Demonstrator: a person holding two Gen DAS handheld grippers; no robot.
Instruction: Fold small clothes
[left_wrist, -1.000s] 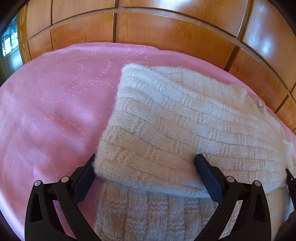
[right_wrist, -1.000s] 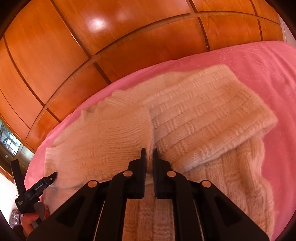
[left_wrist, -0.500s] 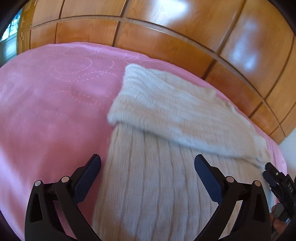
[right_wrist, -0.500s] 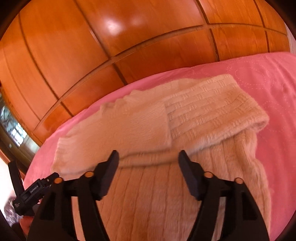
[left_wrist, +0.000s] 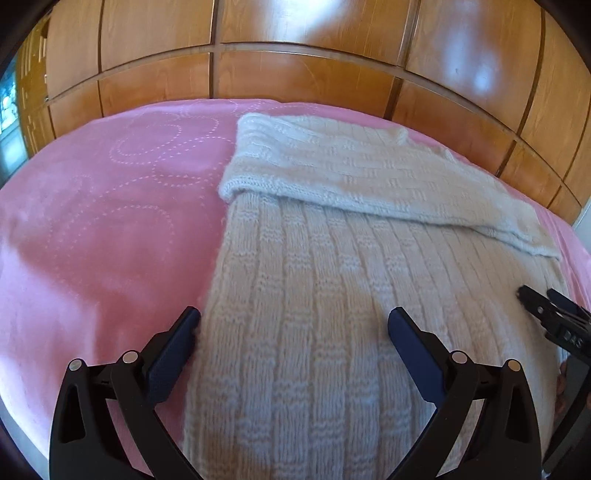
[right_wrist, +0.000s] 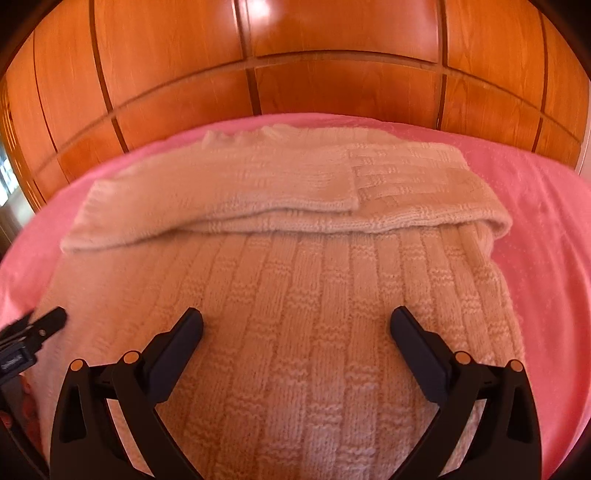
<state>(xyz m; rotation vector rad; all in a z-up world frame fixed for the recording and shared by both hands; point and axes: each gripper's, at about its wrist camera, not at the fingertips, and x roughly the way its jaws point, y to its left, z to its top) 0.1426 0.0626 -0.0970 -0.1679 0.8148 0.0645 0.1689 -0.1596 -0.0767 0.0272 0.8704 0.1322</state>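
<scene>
A cream knitted sweater lies flat on a pink blanket, with its far part folded back toward the fingers in a band across the body. The left gripper stands with fingers wide apart, nothing between the pads; the sweater's left edge runs just inside the left finger. The right gripper has just been opening and its fingers now stand wide apart over the sweater's body, gripping nothing. The folded band lies well ahead of both fingertip pairs. Wooden panelling rises beyond the blanket.
</scene>
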